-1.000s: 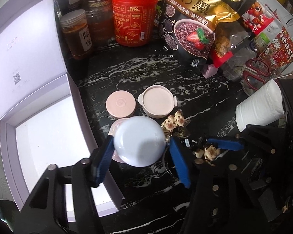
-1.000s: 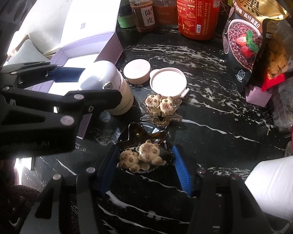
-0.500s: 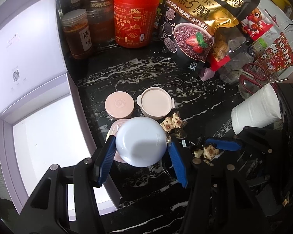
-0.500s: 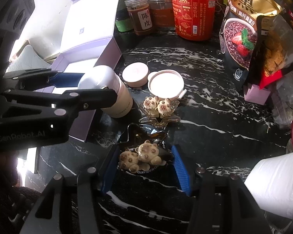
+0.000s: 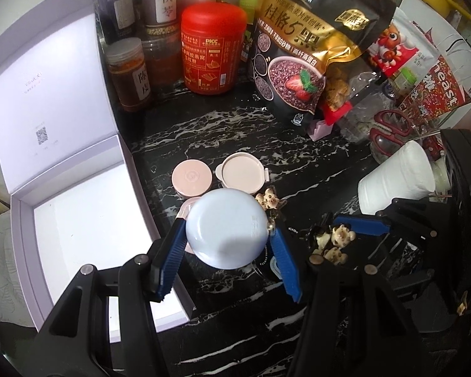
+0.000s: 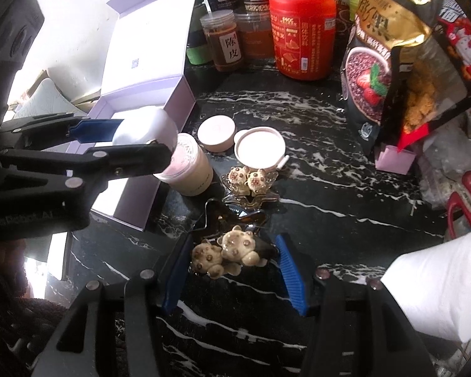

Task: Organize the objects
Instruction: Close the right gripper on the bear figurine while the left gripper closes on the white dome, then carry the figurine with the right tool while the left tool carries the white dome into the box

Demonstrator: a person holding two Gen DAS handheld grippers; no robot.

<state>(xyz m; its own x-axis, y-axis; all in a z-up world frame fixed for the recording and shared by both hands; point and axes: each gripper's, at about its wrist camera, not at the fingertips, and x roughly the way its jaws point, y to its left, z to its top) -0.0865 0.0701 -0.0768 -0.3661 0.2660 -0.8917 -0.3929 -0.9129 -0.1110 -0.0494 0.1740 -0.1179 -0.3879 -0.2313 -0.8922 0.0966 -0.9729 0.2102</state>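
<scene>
**Inspector:** Grippers first, nearest us. Left gripper is closed on a pale blue lid, blue pads on opposite sides of its rim, flat top facing the wrist camera. Seen from the right, the lid hangs just clear above the open white jar it appears to belong to.

**Onlooker:** And the right gripper?

**Inspector:** Clamped narrow on a dark hair clip with two cream bears, raised off the black marble counter. Its long axis runs across the jaws, left to right, bears facing up.

**Onlooker:** Why hold both?

**Inspector:** My judgement: both are bound for the open lilac box at the counter's left edge, just beside the jar.

**Onlooker:** Further back?

**Inspector:** A second bear clip, then a pink round case and a beige compact mid-counter. Along the far edge, a red canister and an oat bag.
</scene>
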